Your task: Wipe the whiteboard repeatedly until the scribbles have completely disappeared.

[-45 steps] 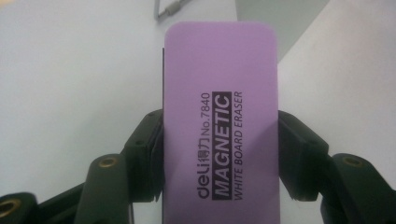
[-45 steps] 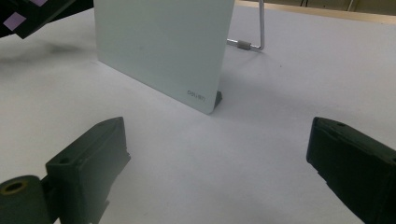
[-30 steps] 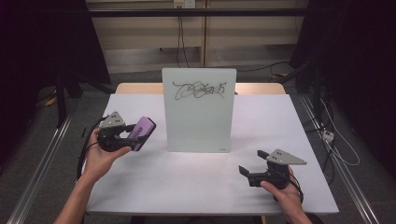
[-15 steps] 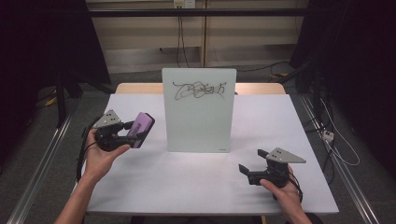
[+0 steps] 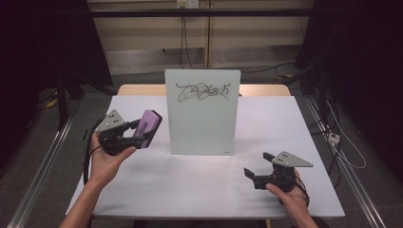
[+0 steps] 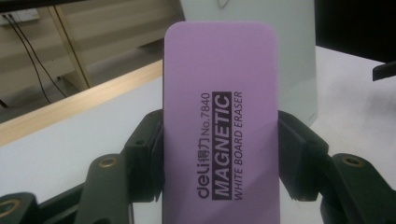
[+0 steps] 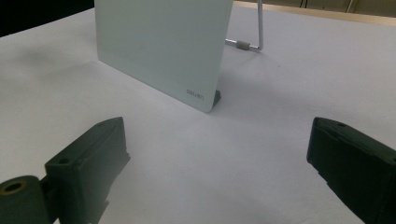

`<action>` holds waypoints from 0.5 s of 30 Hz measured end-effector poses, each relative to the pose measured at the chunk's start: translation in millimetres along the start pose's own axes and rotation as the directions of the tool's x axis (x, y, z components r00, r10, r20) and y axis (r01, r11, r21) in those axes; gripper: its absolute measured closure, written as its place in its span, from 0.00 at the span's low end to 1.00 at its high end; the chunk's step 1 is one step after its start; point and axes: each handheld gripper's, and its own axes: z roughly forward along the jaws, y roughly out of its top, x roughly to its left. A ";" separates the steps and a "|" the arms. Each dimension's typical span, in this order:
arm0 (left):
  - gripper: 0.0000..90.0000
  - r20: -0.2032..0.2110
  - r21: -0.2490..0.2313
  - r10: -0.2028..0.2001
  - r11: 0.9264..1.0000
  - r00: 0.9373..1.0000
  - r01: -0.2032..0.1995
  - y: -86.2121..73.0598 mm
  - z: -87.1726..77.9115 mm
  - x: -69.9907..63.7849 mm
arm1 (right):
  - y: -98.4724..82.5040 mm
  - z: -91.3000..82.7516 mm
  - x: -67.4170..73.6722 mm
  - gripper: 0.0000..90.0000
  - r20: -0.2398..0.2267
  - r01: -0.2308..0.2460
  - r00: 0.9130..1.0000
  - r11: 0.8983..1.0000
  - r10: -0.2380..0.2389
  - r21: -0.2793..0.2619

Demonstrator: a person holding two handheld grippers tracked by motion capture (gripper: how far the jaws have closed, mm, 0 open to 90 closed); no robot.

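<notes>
Table [image 5: 204, 185], white and matte, carries an upright whiteboard [image 5: 202, 123] with black scribble at its 12 o'clock; dark room, cables and rails surround it. Left gripper [image 5: 142, 135] fingers pinch the eraser [image 5: 148, 124] at 9 o'clock of the board, off the table. Right gripper [image 5: 256, 173], at 5 o'clock, has fingers spread.

You have one whiteboard [image 5: 202, 111] standing near the back edge of the tabletop [image 5: 190, 185], bearing one patch of black scribble [image 5: 202, 91]. You have one purple eraser [image 5: 147, 124], and it is off the tabletop above the left edge. You hold two grippers, one per hand: the left gripper [image 5: 138, 135] and the right gripper [image 5: 256, 175].
</notes>
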 end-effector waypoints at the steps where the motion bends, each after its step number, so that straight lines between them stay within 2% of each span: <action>1: 0.46 0.003 -0.005 0.003 1.000 1.000 -0.003 1.5 0.8 -2.8 | 0.1 0.1 0.2 0.05 -0.001 0.007 1.000 1.000 -0.007 0.003; 6: 0.46 0.000 -0.015 0.006 1.000 1.000 -0.006 6.5 2.8 -9.9 | 0.2 0.9 0.7 0.05 -0.001 0.007 1.000 1.000 -0.007 0.005; 10: 0.46 0.005 -0.046 -0.018 0.999 1.000 0.018 13.2 1.6 -15.6 | 0.2 1.5 0.2 0.05 -0.005 0.000 1.000 1.000 0.000 0.009; 12: 0.46 0.024 -0.062 -0.026 0.998 0.999 0.028 17.4 1.0 -19.2 | 0.4 1.8 0.3 0.05 -0.005 0.003 1.000 1.000 -0.003 0.010; 15: 0.46 0.009 -0.074 -0.013 0.997 1.000 0.013 21.5 2.5 -25.2 | 0.3 1.5 0.6 0.05 -0.006 0.002 1.000 1.000 -0.002 0.010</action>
